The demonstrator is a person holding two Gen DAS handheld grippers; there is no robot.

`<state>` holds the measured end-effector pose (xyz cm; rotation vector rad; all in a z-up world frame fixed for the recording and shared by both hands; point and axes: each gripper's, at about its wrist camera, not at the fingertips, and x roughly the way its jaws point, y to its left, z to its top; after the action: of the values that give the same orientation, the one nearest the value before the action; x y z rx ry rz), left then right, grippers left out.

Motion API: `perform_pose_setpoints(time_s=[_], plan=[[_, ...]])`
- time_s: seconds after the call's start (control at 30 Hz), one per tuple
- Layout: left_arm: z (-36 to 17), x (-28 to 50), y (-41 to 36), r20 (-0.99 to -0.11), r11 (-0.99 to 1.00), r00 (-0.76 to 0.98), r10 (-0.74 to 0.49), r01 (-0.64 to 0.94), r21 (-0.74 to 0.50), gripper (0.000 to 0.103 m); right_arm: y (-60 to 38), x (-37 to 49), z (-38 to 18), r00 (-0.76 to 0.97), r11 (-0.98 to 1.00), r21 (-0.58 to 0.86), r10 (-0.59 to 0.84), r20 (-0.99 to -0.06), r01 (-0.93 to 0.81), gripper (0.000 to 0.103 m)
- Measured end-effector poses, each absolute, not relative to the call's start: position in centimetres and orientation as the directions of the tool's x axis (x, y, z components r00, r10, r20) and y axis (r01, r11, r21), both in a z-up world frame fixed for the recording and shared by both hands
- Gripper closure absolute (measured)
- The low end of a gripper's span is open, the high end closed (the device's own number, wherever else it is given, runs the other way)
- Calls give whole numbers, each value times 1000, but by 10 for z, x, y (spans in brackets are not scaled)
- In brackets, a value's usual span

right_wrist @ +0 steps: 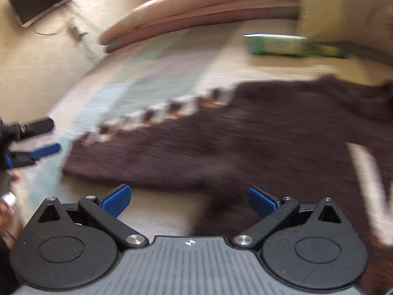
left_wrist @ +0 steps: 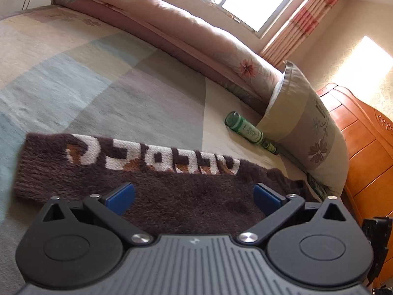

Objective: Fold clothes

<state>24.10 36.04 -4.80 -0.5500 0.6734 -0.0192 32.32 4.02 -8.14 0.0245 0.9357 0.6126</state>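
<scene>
Both tongs (left_wrist: 194, 198) (right_wrist: 189, 200) gape over the brown sweater (left_wrist: 172, 186) on the bed (left_wrist: 86, 73).

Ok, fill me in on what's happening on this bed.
A person is working with two handheld grippers over a fuzzy dark brown garment with white lettering, spread on the bed. The left gripper and the right gripper are both open and hold nothing. The right wrist view is motion-blurred. A green bottle lies beside a pillow farther back.
</scene>
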Motion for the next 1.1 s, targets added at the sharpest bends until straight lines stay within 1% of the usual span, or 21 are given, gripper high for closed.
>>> perform_pose_setpoints(time_s=[0.07, 0.13, 0.2, 0.3, 0.4, 0.47, 0.53, 0.57, 0.63, 0.67, 0.7, 0.8, 0.87, 0.93, 1.0, 1.1], plan=[[-51, 254, 339, -604, 884, 777, -178, -143, -445, 1, 14, 313, -92, 497, 878, 177, 407, -766, -445, 0], [-56, 267, 322, -602, 889, 770, -211, -105, -445, 1, -2, 300, -102, 527, 898, 120, 352, -774, -424, 0], [-63, 279, 306, -610, 893, 755, -240, -74, -443, 1, -11, 287, -109, 541, 904, 109, 339, -770, -413, 0], [-75, 295, 284, -646, 910, 723, -243, -61, -411, 1, -19, 272, -118, 549, 907, 107, 338, -764, -408, 0], [-87, 303, 273, -678, 917, 688, -260, -45, -397, 1, -14, 264, -124, 581, 902, 46, 315, -750, -428, 0], [-100, 306, 275, -716, 926, 654, -241, -66, -372, 1, -12, 261, -127, 600, 900, 18, 305, -740, -435, 0], [-100, 301, 279, -738, 951, 653, -173, -84, -297, 1, -13, 260, -128, 610, 901, 21, 310, -729, -433, 0], [-97, 297, 281, -749, 965, 654, -108, -112, -237, 1, -13, 259, -129, 615, 899, 16, 313, -724, -438, 0], [-88, 291, 288, -761, 970, 643, 86, -229, -84, 1, -14, 256, -130, 622, 894, 3, 315, -717, -449, 0], [-85, 288, 295, -755, 960, 639, 149, -277, -45, 1, -13, 255, -129, 624, 892, -4, 313, -716, -452, 0], [-82, 284, 303, -749, 951, 641, 166, -305, -50, 1, -13, 255, -128, 622, 893, -4, 309, -720, -449, 0], [-80, 276, 323, -735, 939, 675, 63, -290, -187, 1, -9, 262, -116, 603, 897, 33, 322, -730, -440, 0], [-79, 274, 324, -733, 936, 680, 22, -271, -223, 1, -6, 268, -106, 602, 896, 69, 350, -718, -439, 0], [-77, 273, 318, -735, 946, 677, 30, -257, -197, 1, 4, 280, -99, 633, 902, 47, 337, -697, -429, 0], [-74, 272, 313, -730, 954, 683, 26, -235, -186, 1, 19, 293, -98, 667, 918, -10, 280, -691, -396, 0], [-65, 272, 310, -687, 945, 727, -23, -208, -252, 1, 41, 307, -111, 640, 922, -38, 237, -730, -385, 0]])
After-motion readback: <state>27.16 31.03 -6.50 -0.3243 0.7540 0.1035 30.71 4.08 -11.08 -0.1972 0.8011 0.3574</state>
